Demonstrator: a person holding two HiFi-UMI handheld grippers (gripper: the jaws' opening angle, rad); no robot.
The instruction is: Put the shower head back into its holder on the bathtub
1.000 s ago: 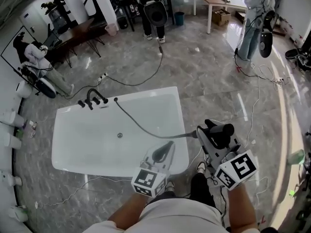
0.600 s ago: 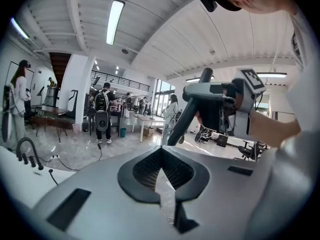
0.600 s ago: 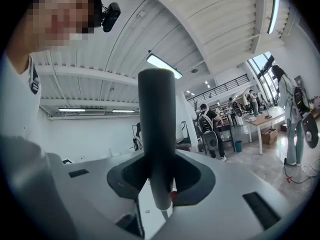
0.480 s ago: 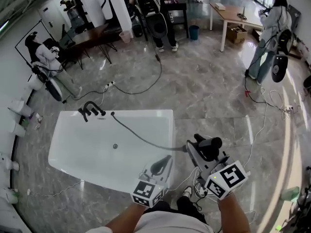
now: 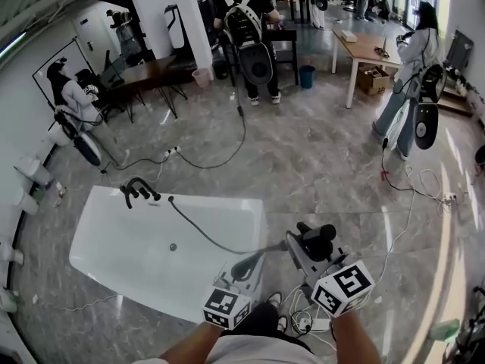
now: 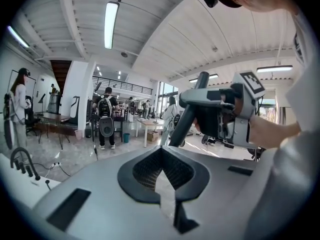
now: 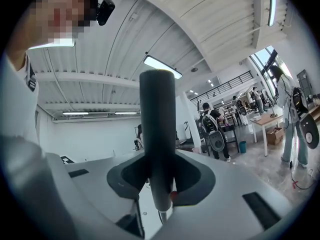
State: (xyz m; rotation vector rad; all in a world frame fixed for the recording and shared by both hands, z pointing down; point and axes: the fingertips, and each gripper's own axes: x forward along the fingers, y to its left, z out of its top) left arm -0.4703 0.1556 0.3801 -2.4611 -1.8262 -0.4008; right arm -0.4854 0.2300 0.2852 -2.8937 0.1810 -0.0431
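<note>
Right gripper [image 5: 301, 247]: jaws were clamped on the shower head [image 5: 320, 236], handle crosswise between them, just off the bathtub's [image 5: 256, 218] near right corner. Left gripper [image 5: 244, 266]: jaws together, empty. Holder, judged among the dark fittings [image 5: 138, 191] at the far left corner, lay diagonally across the tub from the loaded right gripper.

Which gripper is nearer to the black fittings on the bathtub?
Left. The left gripper is over the bathtub corner across from the fittings; the right gripper, holding the shower head, is farther right, beside the tub.
</note>
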